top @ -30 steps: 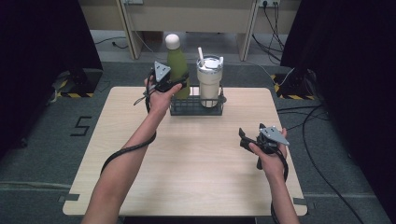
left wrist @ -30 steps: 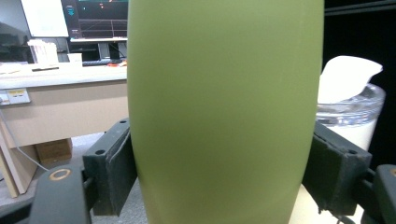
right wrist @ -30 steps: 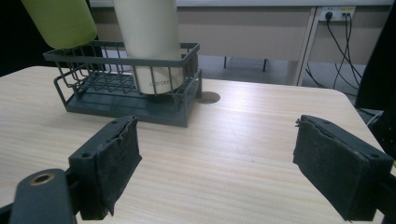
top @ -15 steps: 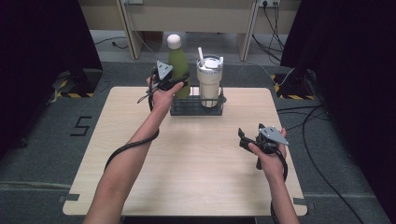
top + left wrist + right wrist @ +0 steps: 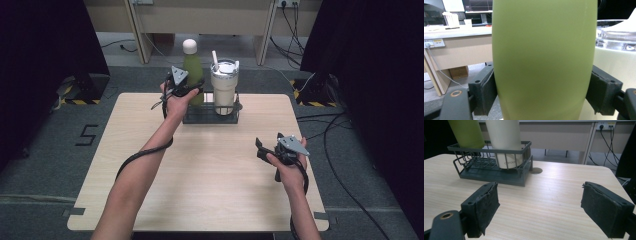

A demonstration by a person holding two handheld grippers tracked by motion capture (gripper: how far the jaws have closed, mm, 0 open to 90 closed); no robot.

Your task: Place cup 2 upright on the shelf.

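High view: left tongs (image 5: 194, 90) are clamped on the green bottle (image 5: 192, 65), which stands upright in the left end of the wire rack (image 5: 210, 119) at the far edge of the table (image 5: 210, 175). In the left gripper view both pads (image 5: 489, 92) press the bottle's sides. The right gripper view does not settle whether its base rests on the rack floor. Right tongs (image 5: 260, 147) hang open and empty over the table's near right part, well apart from the rack.

The step in hand is judged to be the bottle's transfer at the rack. The next move calls for straight vertical travel, with the grip kept firm until the base is seated or clear of the rim.

A white tumbler (image 5: 223, 85) with lid and straw stands just beside the bottle, leaving the inner tong little room. The rack's rim may catch a tilted bottle.
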